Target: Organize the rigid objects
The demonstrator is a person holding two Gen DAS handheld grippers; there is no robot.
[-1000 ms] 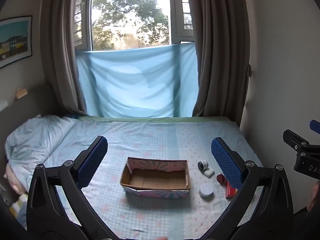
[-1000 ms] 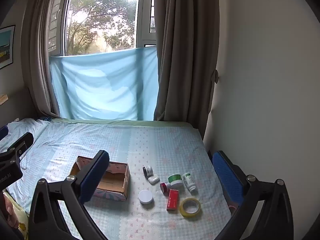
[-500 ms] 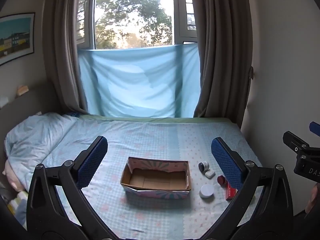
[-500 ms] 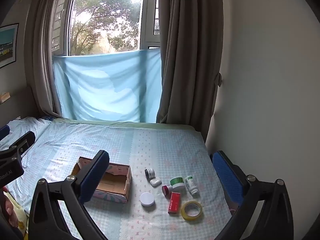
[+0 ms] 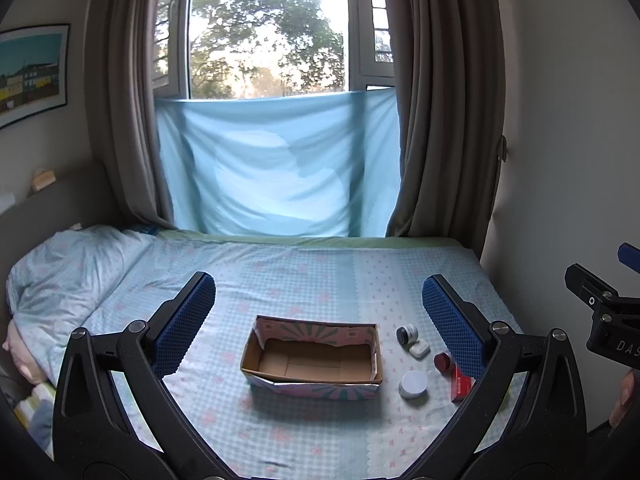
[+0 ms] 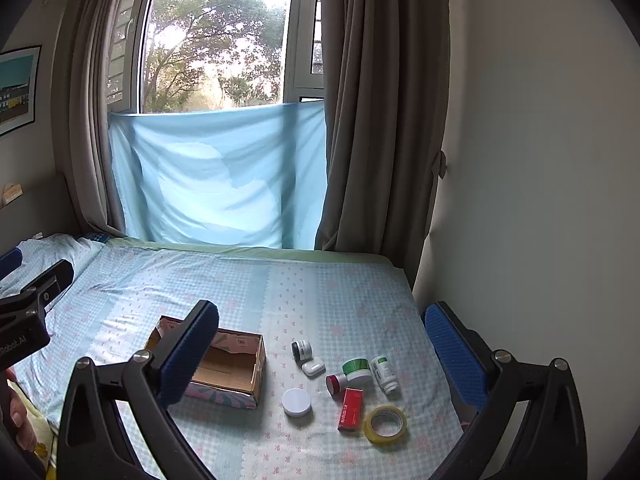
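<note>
Over on the left, the left hand-held gripper (image 5: 319,312) hangs above the bed (image 5: 304,280), fingers spread wide and holding nothing, lined up on the open cardboard box with the pink-and-teal patterned sides (image 5: 314,358), which sits bare inside, mouth up, ready to receive things, I'd say. Moving right, just beside the box, the loose items lie in a cluster on the checked bedsheet: a small dark jar with a white label (image 6: 302,350), a white rounded earbud case (image 6: 313,368) touching it, a flat white round lid (image 6: 296,401) nearer us. Then a red-capped little bottle (image 6: 335,384) on its side, a green-lidded white jar (image 6: 357,371), a white pill bottle with green print (image 6: 385,373) lying down, a red rectangular carton (image 6: 351,409), and a yellow roll of tape (image 6: 385,425) flat on the sheet. Farthest right, the right hand-held gripper (image 6: 320,346) is likewise released and empty, poised over that cluster, probably because it's nearest for the first pick. Nothing is boxed yet.
</note>
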